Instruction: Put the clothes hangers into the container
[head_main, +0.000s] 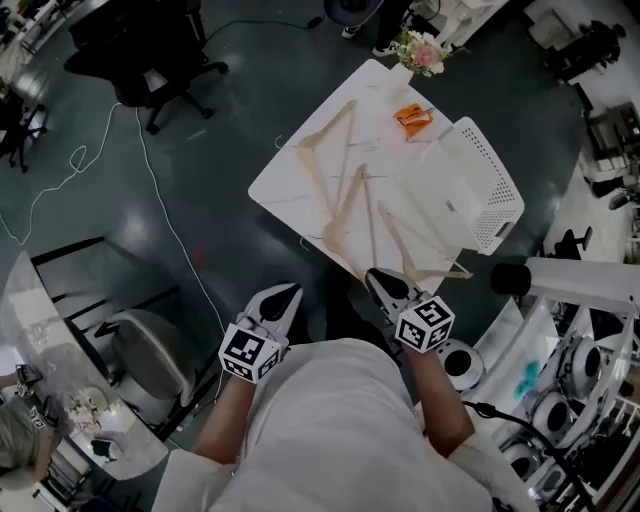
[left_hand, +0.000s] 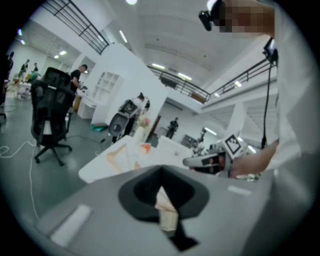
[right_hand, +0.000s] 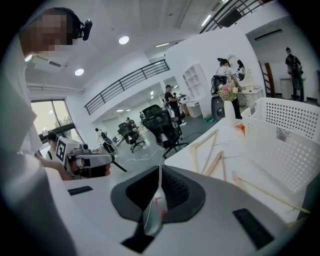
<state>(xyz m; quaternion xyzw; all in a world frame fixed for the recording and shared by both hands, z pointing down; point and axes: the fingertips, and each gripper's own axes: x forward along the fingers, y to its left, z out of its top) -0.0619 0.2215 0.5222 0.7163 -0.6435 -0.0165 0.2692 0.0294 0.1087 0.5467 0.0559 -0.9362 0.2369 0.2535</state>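
Several pale wooden hangers (head_main: 330, 160) lie spread over the white table (head_main: 285, 195); the right gripper view shows them too (right_hand: 207, 150). The white perforated container (head_main: 480, 190) stands on the table's right side (right_hand: 287, 145). Both grippers are held close to the person's body, short of the table's near edge. My left gripper (head_main: 283, 300) is shut with nothing in it (left_hand: 161, 176). My right gripper (head_main: 383, 283) is shut and empty as well (right_hand: 160, 172), its tip near the hangers at the table's near corner.
An orange item (head_main: 413, 118) and a vase of flowers (head_main: 420, 50) sit at the table's far end. A black office chair (head_main: 150, 60) and a white cable (head_main: 150, 170) are on the dark floor to the left. Equipment crowds the right side (head_main: 570, 400).
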